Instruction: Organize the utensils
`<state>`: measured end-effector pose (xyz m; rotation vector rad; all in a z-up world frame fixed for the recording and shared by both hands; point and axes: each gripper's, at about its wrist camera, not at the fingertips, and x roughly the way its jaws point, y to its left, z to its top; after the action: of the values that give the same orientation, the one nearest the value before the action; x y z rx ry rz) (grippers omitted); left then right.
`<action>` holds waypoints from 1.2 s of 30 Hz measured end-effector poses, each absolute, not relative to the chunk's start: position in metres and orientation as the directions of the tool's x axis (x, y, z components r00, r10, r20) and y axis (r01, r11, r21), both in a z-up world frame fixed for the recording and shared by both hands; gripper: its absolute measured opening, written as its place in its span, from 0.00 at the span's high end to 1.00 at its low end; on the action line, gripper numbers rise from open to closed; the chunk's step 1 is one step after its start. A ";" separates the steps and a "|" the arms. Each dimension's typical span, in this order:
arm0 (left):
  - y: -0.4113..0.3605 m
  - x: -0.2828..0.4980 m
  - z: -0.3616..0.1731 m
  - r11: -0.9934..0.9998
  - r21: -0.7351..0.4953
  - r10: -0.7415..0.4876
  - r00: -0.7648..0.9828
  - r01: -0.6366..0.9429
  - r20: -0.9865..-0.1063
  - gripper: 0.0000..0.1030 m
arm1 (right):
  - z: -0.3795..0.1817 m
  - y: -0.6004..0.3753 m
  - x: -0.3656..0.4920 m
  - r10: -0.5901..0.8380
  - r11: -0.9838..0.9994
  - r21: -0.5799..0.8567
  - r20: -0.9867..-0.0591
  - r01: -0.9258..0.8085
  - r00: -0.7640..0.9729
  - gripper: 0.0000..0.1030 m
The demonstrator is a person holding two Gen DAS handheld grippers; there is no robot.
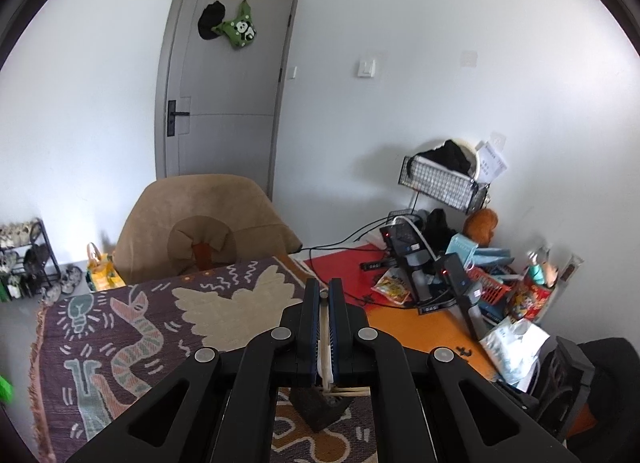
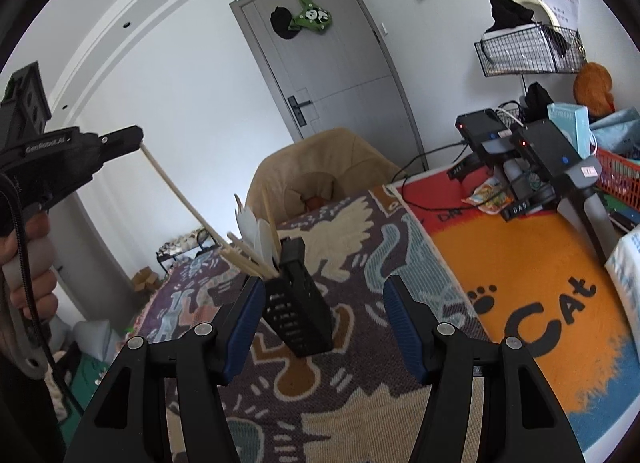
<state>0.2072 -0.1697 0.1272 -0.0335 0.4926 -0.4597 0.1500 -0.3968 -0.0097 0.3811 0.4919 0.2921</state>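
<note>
Chopstick clamped between left gripper jaws.

You have one black perforated plastic utensil holder, two black two-finger grippers, and one pale wooden chopstick held.

We find open patterned cloth near and right of the black utensil holder; chopsticks fan leftward above it, and far right, camera stands crowd the orange mat.
</note>
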 end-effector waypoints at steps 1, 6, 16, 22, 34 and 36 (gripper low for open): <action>-0.174 0.209 0.125 0.904 -0.123 -0.417 0.785 0.409 -0.459 0.96 | -0.012 -0.396 0.150 0.362 0.890 0.419 -0.409 -0.180 0.838 0.40; -0.184 0.219 0.112 0.919 -0.100 -0.378 0.777 0.382 -0.504 0.96 | -0.019 -0.397 0.147 0.353 0.892 0.420 -0.421 -0.165 0.835 0.23; -0.157 0.214 0.099 0.934 -0.139 -0.353 0.790 0.329 -0.502 0.15 | -0.017 -0.393 0.147 0.353 0.889 0.433 -0.445 -0.147 0.823 0.08; -0.131 0.202 0.093 0.937 -0.169 -0.350 0.798 0.307 -0.491 0.09 | -0.013 -0.382 0.146 0.338 0.900 0.416 -0.467 -0.134 0.817 0.00; -0.090 0.160 0.083 0.943 -0.159 -0.334 0.825 0.293 -0.456 0.00 | 0.004 -0.353 0.134 0.373 0.896 0.409 -0.472 -0.176 0.799 0.00; -0.083 0.151 0.080 0.949 -0.144 -0.314 0.833 0.279 -0.455 0.00 | 0.007 -0.345 0.131 0.381 0.895 0.404 -0.471 -0.190 0.795 0.00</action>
<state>0.1514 -0.0830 0.0799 -0.0730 0.4947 -0.3148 0.1310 -0.3453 0.0069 0.3487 0.5747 0.3134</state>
